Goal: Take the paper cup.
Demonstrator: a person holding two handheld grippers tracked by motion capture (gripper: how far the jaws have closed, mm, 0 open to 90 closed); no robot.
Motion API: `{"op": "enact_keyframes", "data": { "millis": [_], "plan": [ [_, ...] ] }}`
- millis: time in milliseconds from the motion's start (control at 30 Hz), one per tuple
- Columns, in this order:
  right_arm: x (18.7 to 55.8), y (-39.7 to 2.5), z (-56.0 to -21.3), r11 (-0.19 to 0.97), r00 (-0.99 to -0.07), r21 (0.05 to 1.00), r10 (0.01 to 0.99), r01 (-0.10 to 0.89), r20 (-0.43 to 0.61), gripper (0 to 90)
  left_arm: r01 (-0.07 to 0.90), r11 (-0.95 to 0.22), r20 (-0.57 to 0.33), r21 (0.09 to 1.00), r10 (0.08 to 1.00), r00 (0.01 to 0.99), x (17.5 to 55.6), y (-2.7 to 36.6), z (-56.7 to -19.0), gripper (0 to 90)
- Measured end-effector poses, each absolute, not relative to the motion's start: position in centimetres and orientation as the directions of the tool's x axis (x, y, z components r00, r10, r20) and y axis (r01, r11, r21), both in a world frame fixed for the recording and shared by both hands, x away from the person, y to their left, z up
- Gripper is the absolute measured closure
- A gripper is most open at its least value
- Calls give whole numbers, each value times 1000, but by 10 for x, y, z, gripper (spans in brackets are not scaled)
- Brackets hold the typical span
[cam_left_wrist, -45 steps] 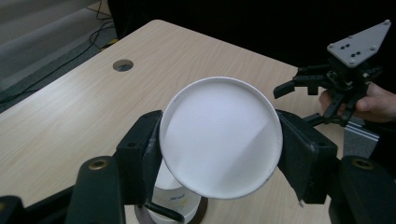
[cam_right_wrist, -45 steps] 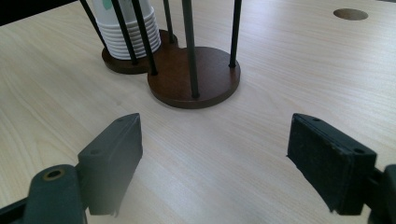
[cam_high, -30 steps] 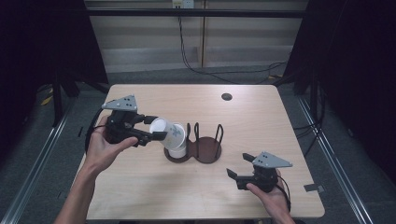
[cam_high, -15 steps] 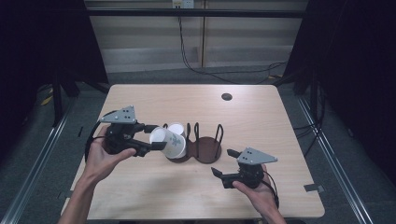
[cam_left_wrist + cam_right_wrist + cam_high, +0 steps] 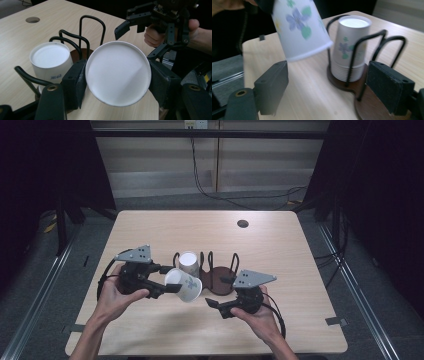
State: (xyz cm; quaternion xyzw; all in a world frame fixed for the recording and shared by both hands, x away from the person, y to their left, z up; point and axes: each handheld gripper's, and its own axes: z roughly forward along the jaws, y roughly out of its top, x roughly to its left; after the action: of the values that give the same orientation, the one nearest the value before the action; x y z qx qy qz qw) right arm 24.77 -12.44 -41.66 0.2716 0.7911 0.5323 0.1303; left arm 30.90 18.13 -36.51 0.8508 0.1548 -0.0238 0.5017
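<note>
My left gripper (image 5: 170,282) is shut on a white paper cup (image 5: 185,285) with a flower print, held tilted above the table just in front of the cup rack. In the left gripper view the cup's base (image 5: 117,72) faces the camera between the two pads. A stack of like cups (image 5: 189,264) stands upside down in the left bay of a brown rack with black wire loops (image 5: 220,282). My right gripper (image 5: 220,302) stands open in front of the rack, right of the held cup. From the right gripper view the held cup (image 5: 299,27) hangs above the left jaw, with the stack (image 5: 349,47) behind.
The rack's right bay (image 5: 374,110) holds nothing. A round cable hole (image 5: 243,223) sits at the table's far side. Bare wood lies all around the rack, and dark floor and rails flank the table.
My left gripper has drawn the cup off the stack, toward the front and right, tilting it. The right gripper has moved left and forward to the rack's front.
</note>
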Motion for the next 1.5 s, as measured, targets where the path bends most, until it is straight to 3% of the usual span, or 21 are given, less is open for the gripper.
{"op": "enact_keyframes", "data": {
  "millis": [1167, 1500],
  "plan": [
    [256, -87, -435, 241, -916, 947, 388, 211, 106, 155, 341, -432, -281, 835, 197, 939, 296, 173, -377, 367],
    [254, -80, -440, 254, -928, 947, 361, 195, 94, 201, 334, -433, -283, 837, 179, 942, 294, 169, -375, 367]
  ]
}}
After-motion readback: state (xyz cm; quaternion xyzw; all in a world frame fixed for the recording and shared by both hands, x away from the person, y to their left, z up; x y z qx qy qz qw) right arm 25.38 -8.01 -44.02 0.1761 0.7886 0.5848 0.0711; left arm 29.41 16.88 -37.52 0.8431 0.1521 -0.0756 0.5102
